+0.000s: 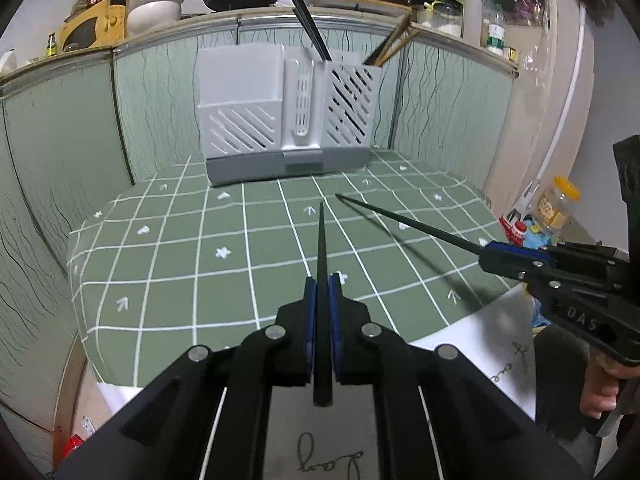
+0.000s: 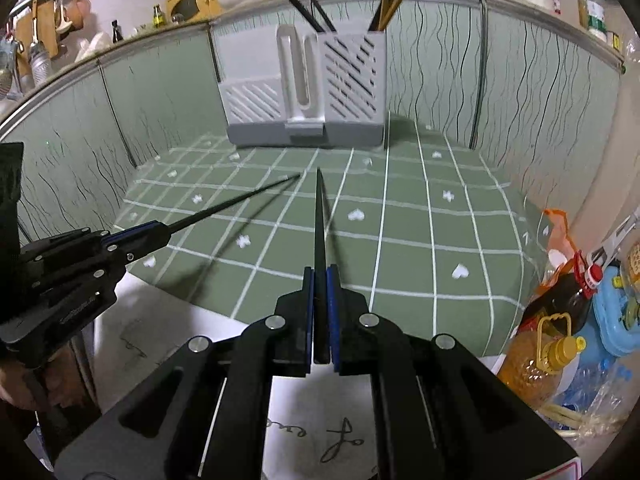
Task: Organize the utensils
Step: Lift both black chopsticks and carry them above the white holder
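Green checked cloth [image 1: 168, 248] underfoot, white utensil holder [image 1: 288, 120] dead ahead at twelve o'clock against the back wall. Left gripper [image 1: 322, 312] clamped on one black chopstick [image 1: 321, 264], right gripper [image 2: 319, 308] on another chopstick [image 2: 320, 220]. Long axes aimed toward the holder, tips well short of it; neither hand clearly nearer.

Both views are evenly but rather dimly lit from overhead, with a cool greenish cast and no harsh glare on the tabletop [image 1: 168, 264]. Each black chopstick [image 1: 322, 264] throws a soft, blurred shadow [image 2: 224, 240] onto the checked cloth. Strong fisheye bending curves the wall panels [image 1: 56, 140] and shelf, dark vignette fills the corners, and detail smears towards the rims.
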Available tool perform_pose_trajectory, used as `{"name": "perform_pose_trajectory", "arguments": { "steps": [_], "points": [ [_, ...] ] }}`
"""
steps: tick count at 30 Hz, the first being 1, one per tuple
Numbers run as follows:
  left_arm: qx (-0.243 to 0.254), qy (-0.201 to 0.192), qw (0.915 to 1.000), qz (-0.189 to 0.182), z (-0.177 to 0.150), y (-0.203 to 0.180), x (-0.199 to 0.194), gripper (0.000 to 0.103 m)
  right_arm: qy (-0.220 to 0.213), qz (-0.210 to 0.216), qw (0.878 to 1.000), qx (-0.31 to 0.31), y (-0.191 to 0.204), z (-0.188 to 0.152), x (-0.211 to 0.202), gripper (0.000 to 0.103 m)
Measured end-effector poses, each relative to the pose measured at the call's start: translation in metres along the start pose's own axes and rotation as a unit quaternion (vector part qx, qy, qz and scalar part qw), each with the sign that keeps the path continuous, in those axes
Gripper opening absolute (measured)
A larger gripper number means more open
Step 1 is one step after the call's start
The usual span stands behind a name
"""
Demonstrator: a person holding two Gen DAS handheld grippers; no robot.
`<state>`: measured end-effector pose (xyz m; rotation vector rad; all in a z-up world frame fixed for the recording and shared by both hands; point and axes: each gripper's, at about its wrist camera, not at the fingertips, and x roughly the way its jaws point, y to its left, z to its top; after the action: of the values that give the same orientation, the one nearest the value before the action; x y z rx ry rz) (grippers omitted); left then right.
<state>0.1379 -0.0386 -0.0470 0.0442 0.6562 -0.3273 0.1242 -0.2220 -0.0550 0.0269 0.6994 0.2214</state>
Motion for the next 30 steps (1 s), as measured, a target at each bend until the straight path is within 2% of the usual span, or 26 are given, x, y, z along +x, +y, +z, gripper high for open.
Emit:
{"name": "perform_pose_trajectory", "arguments": {
  "steps": [16,30],
  "points": [
    [-0.007,-0.047,0.9988,-0.010,0.036,0.016,-0.046,0.006,-0.079,0.013,0.997,-0.004,0.002,0.045,-0.061,0.006],
    [-0.012,-0.076,0.9968,-0.019,0.054,0.023,-0.075,0.006,-0.111,0.025,0.993,-0.011,0.008,0.062,-0.088,0.006]
  ]
}}
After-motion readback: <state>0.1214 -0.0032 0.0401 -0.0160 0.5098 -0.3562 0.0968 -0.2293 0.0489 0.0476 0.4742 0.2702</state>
